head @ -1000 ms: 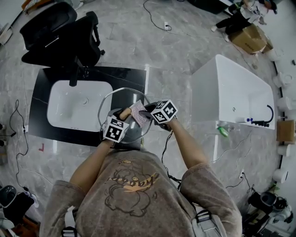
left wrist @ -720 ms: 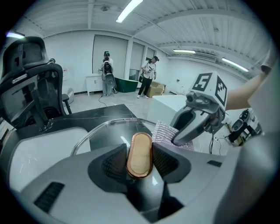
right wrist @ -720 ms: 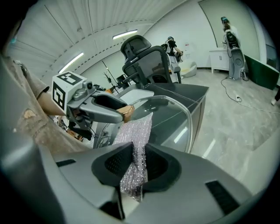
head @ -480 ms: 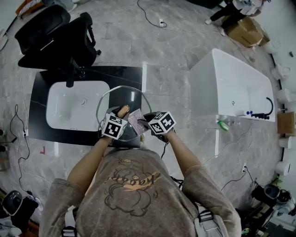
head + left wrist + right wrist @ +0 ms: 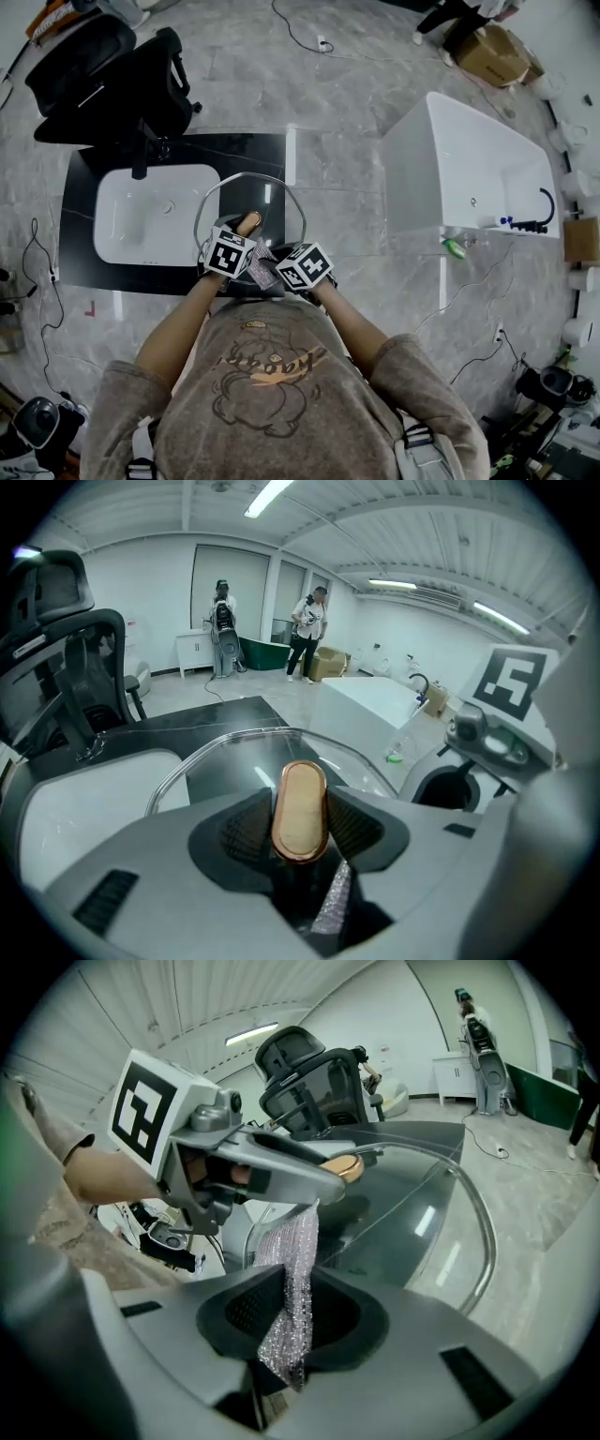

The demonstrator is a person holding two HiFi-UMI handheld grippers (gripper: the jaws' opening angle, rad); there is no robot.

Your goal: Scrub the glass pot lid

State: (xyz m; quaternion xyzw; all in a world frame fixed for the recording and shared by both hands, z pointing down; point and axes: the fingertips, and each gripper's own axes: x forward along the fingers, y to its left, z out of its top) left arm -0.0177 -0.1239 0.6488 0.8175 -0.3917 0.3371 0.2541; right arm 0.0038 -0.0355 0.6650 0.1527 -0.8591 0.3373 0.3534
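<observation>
The glass pot lid (image 5: 277, 199) is held tilted above the black counter, and its clear dome shows in the left gripper view (image 5: 234, 754) and the right gripper view (image 5: 427, 1199). My left gripper (image 5: 300, 825) is shut on the lid's tan, copper-rimmed handle (image 5: 299, 806), which also shows in the head view (image 5: 249, 223). My right gripper (image 5: 298, 1314) is shut on a silvery mesh scrubbing cloth (image 5: 294, 1269). The cloth (image 5: 263, 266) hangs at the lid's near edge, just below the left gripper (image 5: 242, 238), with the right gripper (image 5: 278, 270) close beside it.
A white basin (image 5: 122, 225) is set in the black counter (image 5: 272, 150), with a black tap (image 5: 142, 150) behind it. A black office chair (image 5: 103, 66) stands beyond. A white bathtub (image 5: 469, 169) is to the right. Two people (image 5: 307, 635) stand far off.
My right gripper has carried the cloth left and toward me, from the lid's right part to its near edge beside the left gripper. The left gripper and the lid have stayed in place.
</observation>
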